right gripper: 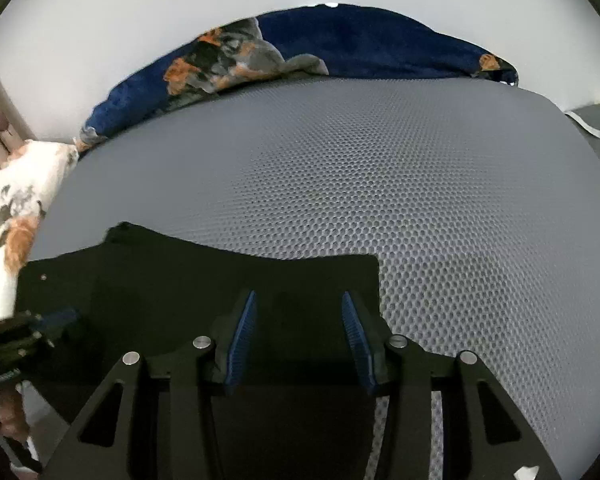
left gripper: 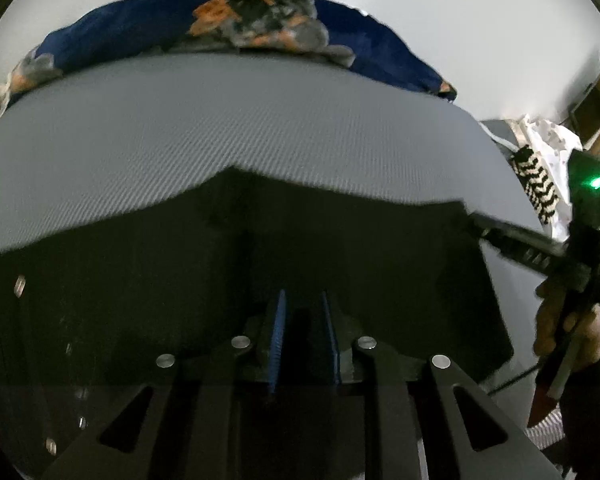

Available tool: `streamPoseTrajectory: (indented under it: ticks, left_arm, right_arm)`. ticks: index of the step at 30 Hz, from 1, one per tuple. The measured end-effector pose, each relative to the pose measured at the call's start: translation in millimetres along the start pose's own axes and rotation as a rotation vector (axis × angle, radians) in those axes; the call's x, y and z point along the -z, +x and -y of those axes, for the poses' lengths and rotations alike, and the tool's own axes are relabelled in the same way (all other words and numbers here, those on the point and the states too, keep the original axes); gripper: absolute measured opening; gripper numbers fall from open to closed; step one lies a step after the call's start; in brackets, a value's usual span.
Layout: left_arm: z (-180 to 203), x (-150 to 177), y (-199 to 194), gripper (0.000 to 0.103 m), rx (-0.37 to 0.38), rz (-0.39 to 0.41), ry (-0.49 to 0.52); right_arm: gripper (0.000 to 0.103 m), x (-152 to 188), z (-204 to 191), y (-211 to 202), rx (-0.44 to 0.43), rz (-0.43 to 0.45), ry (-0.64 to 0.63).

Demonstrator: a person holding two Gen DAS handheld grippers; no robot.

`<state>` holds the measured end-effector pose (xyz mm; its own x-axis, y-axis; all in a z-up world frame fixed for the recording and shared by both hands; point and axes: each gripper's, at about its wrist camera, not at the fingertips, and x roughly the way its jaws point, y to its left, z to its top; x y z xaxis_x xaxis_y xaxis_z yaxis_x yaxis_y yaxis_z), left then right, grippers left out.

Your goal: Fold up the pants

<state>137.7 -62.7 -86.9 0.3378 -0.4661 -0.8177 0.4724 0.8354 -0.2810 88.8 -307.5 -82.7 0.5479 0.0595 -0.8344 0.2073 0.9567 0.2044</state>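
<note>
Black pants (left gripper: 220, 260) lie flat on a grey honeycomb mat (left gripper: 220, 120), dark and almost featureless. In the left wrist view my left gripper (left gripper: 303, 300) points down at them, its blue pads a narrow gap apart, and no fold of cloth shows pinched between them. My right gripper (left gripper: 480, 224) reaches the pants' far right corner, held by a person's hand (left gripper: 560, 328). In the right wrist view the right gripper (right gripper: 299, 300) hovers open over the pants (right gripper: 180, 280) near their right edge. The left gripper (right gripper: 60, 318) shows at the left border.
A dark blue blanket (right gripper: 380, 48) with orange and grey patches lies along the far edge of the mat (right gripper: 420, 180). White patterned bedding (right gripper: 16, 220) sits at the left. A black-and-white zigzag cloth (left gripper: 540, 184) lies off the mat's right side.
</note>
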Motion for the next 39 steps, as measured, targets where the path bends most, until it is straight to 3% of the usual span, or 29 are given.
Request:
streamPoseTrajectory:
  ticks: [8, 16, 25, 27, 29, 35, 39]
  left_arm:
    - [-3, -23, 45, 0.023, -0.012, -0.052, 0.005]
    - [-4, -10, 35, 0.023, -0.014, -0.064, 0.029]
    - [-32, 36, -7, 0.024, -0.005, -0.123, -0.028]
    - [-42, 44, -26, 0.027, -0.003, -0.106, -0.059]
    - [-53, 49, -46, 0.04, -0.018, -0.076, -0.086]
    - [-95, 64, -102, 0.043, -0.022, 0.009, -0.204]
    - [-136, 78, -131, 0.043, -0.054, 0.046, -0.308]
  right_arm:
    - [0.04, 2, 12, 9, -0.041, -0.03, 0.033]
    - [0.04, 17, 7, -3, -0.037, -0.069, 0.023]
    - [0.04, 74, 5, -35, -0.028, -0.14, 0.027]
    - [0.043, 81, 1, -40, -0.022, -0.145, 0.017]
    - [0.043, 86, -6, -43, -0.006, -0.146, -0.004]
    - [0.044, 92, -33, -47, -0.001, -0.14, -0.077]
    - [0.043, 95, -53, -39, -0.082, -0.175, -0.079]
